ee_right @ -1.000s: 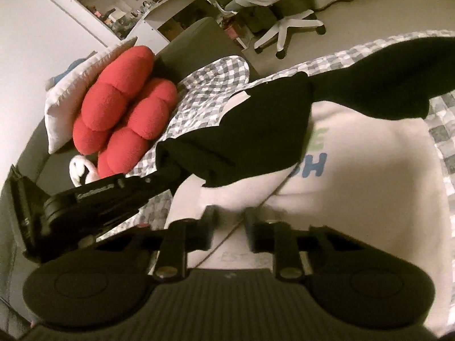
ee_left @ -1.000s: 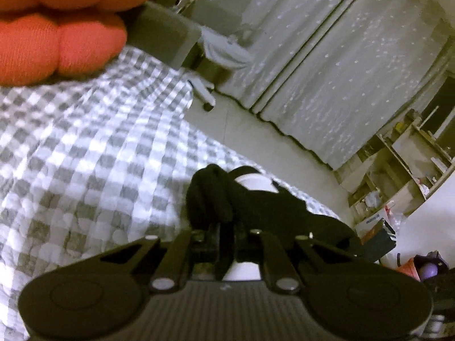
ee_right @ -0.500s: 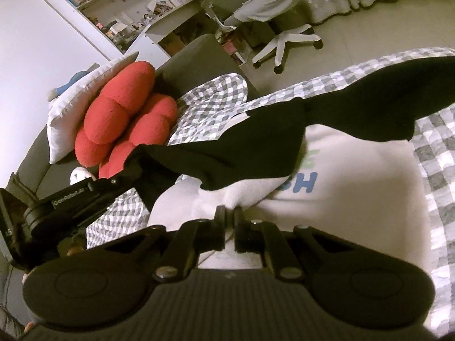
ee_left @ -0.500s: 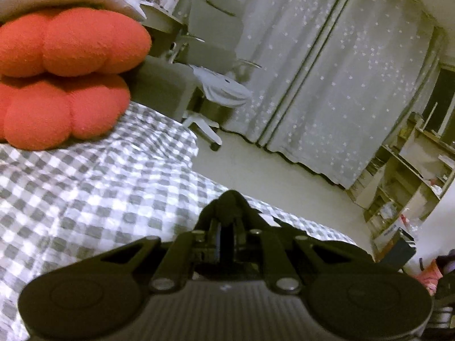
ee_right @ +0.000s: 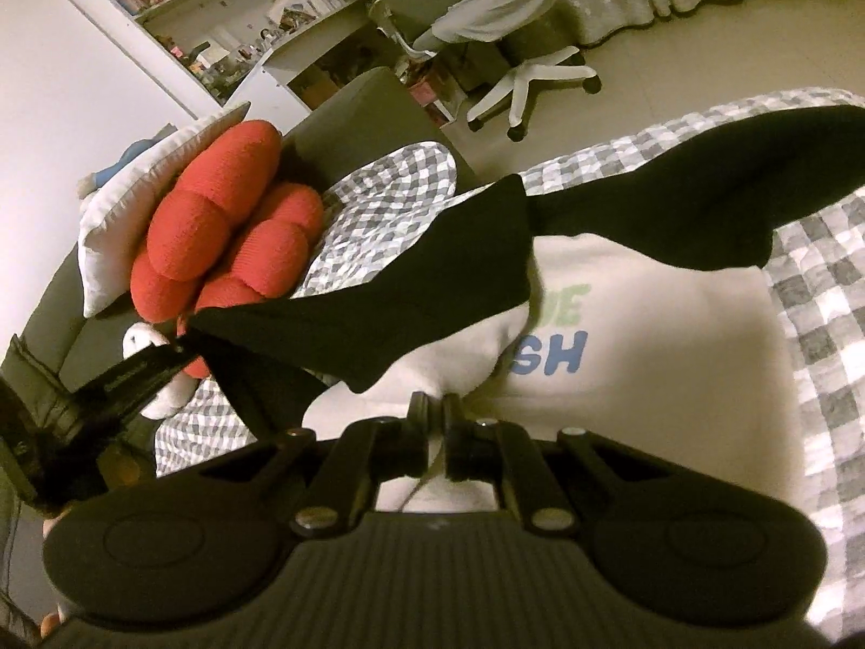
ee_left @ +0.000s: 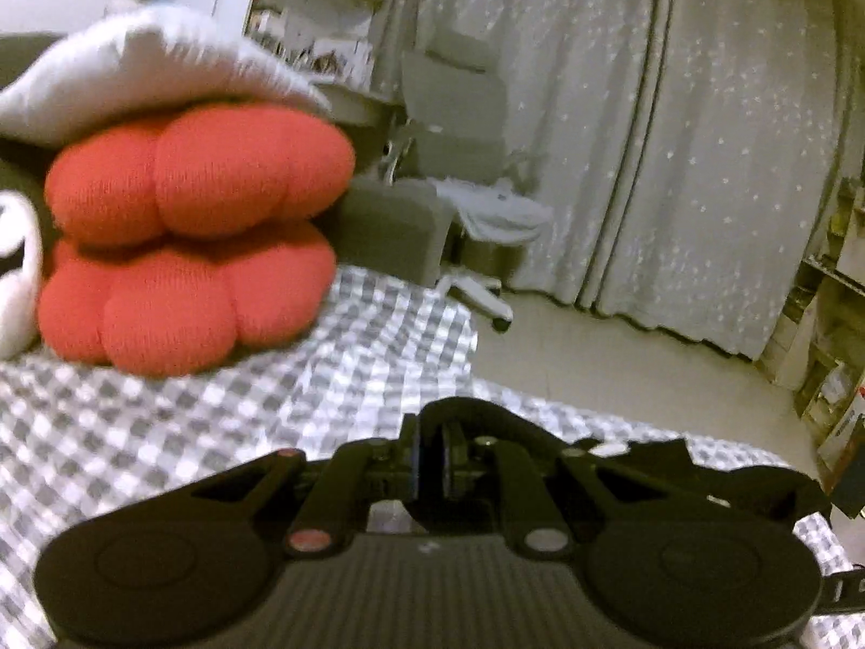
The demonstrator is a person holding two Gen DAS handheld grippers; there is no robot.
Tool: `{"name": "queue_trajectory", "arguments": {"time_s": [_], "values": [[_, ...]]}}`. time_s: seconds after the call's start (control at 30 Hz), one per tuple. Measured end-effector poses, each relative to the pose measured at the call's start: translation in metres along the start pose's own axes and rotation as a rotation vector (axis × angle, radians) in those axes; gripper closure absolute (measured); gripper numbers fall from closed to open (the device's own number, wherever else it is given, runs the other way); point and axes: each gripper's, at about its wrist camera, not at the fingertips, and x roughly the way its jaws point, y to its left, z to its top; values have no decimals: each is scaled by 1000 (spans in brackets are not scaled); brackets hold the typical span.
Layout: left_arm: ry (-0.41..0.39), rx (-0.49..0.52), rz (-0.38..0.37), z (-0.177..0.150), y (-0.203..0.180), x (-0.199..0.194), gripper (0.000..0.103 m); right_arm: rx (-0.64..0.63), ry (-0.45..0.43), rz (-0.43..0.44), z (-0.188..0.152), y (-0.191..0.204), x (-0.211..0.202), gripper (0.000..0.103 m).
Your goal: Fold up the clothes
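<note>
Now the left hand-held gripper (ee_right: 181, 349) pinches the black sleeve (ee_right: 411, 297) lifted over the checked bed (ee_right: 811, 292), while the right hand-held gripper (ee_right: 435, 422) clamps the white sweatshirt (ee_right: 649, 357) lying there.

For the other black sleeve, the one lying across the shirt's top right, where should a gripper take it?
Grip the black sleeve at its rounded cuff end near the white shirt edge, coming in from the right over the checkered cover; that end lies flat and unpinned.
</note>
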Motion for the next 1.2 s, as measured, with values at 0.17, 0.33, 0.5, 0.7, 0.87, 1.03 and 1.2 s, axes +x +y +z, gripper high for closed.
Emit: {"name": "queue_trajectory", "arguments": {"time_s": [0.17, 0.33, 0.5, 0.7, 0.87, 1.03, 1.2], "values": [[129, -154, -84, -6, 15, 10, 90, 14, 11, 4, 0, -2, 2, 90], [275, -273, -146, -15, 29, 17, 69, 21, 7, 8, 1, -5, -1, 87], [384, -258, -165, -23, 28, 22, 59, 17, 14, 8, 0, -4, -1, 87], [468, -210, -153, -35, 21, 32, 59, 13, 26, 3, -1, -5, 1, 86], [466, -180, -176, -40, 11, 32, 59, 3, 19, -4, -3, -3, 1, 58], [448, -151, -159, -40, 4, 30, 71, -1, 29, 2, -3, -1, 5, 58], [428, -120, -135, -40, -2, 27, 93, 2, 39, -4, -4, -1, 8, 58]]}}
